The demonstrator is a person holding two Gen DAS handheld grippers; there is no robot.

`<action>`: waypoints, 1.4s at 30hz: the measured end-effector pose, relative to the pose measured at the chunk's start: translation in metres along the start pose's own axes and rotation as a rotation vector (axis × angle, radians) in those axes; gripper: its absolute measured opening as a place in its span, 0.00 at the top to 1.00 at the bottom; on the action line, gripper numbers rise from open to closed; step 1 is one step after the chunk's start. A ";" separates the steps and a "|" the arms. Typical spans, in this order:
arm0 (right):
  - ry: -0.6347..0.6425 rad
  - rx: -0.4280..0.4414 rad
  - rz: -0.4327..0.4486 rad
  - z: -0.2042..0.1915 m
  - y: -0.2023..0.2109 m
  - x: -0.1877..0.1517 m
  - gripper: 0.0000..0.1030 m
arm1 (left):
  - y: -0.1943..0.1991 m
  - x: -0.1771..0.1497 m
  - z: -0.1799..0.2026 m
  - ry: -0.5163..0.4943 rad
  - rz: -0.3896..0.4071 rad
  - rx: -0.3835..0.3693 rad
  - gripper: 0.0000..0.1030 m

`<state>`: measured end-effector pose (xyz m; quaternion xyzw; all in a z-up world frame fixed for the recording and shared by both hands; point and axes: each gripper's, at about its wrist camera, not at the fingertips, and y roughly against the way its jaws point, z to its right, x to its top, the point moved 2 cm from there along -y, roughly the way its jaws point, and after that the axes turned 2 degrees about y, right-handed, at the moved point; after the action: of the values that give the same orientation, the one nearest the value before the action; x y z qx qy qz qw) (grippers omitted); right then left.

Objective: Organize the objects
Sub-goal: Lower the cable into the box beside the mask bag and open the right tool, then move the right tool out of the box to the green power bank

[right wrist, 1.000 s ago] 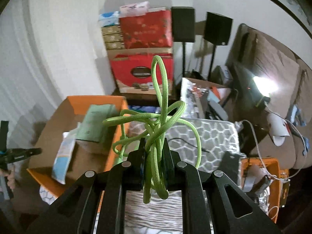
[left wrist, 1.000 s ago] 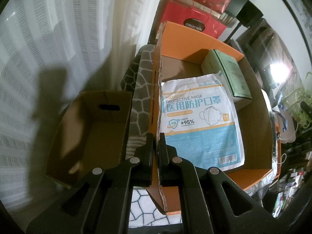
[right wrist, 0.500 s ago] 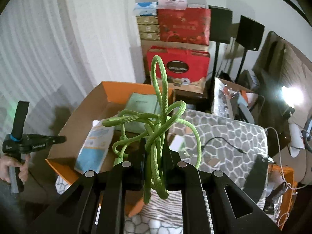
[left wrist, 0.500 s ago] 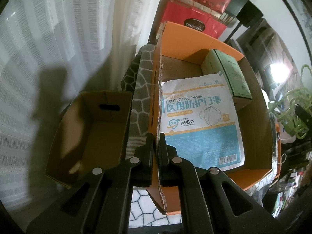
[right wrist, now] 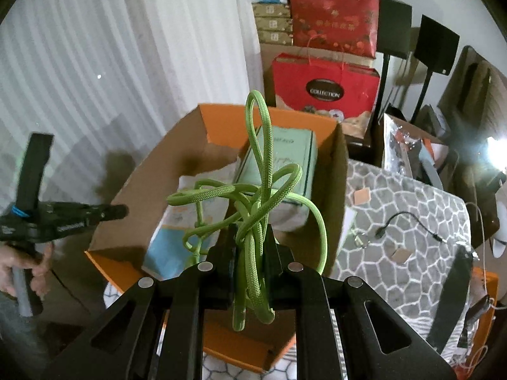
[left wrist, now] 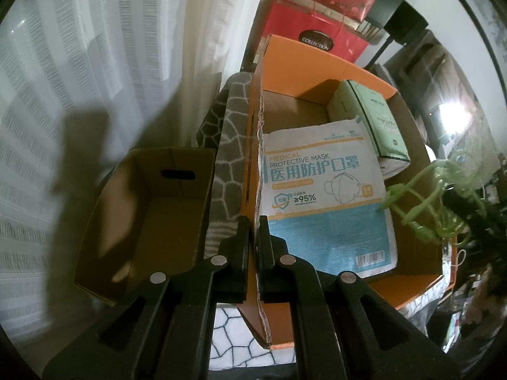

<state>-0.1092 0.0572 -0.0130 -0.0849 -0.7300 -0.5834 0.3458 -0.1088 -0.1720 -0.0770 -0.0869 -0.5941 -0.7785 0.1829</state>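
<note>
Left wrist view: left gripper (left wrist: 252, 234) is pinching the torn flap (left wrist: 258, 164) of the orange cardboard box (left wrist: 320, 69), jaws clamped tight on it. Just past the fingertips to the right, a medical protective mask pack (left wrist: 326, 202) is lying flat in the box, with a pale green carton (left wrist: 367, 126) beyond it against the far wall. Left of the claw, a plain brown box (left wrist: 142, 215) is sitting open beside the grey patterned cloth (left wrist: 226, 145).

Right wrist view: right gripper (right wrist: 250, 243) is squeezing a tangled green cord (right wrist: 256, 202), loops sticking up above the fingers, hanging over the box's near right corner. Red gift bag (right wrist: 323, 88) is standing far ahead.
</note>
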 end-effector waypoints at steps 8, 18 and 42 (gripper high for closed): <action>0.017 -0.018 -0.066 -0.003 -0.032 -0.018 0.87 | 0.000 0.000 0.001 0.000 0.000 0.000 0.96; 0.055 -0.040 -0.064 -0.008 -0.034 -0.025 0.67 | 0.000 0.000 0.001 0.000 0.000 0.001 0.96; -0.036 -0.132 0.015 0.052 0.021 -0.004 0.29 | 0.001 0.000 0.000 0.001 0.001 -0.001 0.96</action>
<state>-0.1159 0.1124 -0.0030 -0.1232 -0.6954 -0.6259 0.3308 -0.1085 -0.1725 -0.0764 -0.0870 -0.5937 -0.7786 0.1835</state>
